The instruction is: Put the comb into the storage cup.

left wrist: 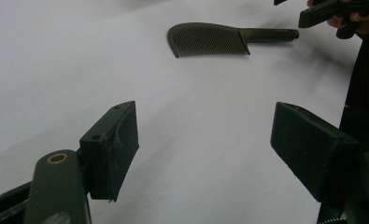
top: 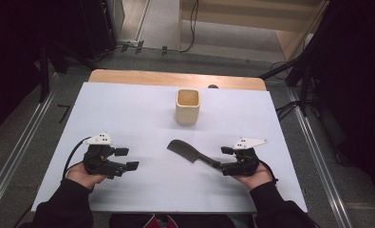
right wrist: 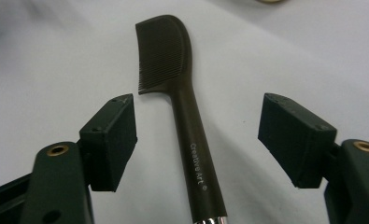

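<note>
- While the comb (right wrist: 182,93) is lying flat on the counter (top: 128,109), its handle is sitting between the right gripper's (right wrist: 196,135) wide, untouching jaws.
- Well apart, the left gripper (left wrist: 203,149) is gaping wide, holding nothing.

Matt dark plastic comb (right wrist: 173,70), smooth white table (top: 128,109)
</note>
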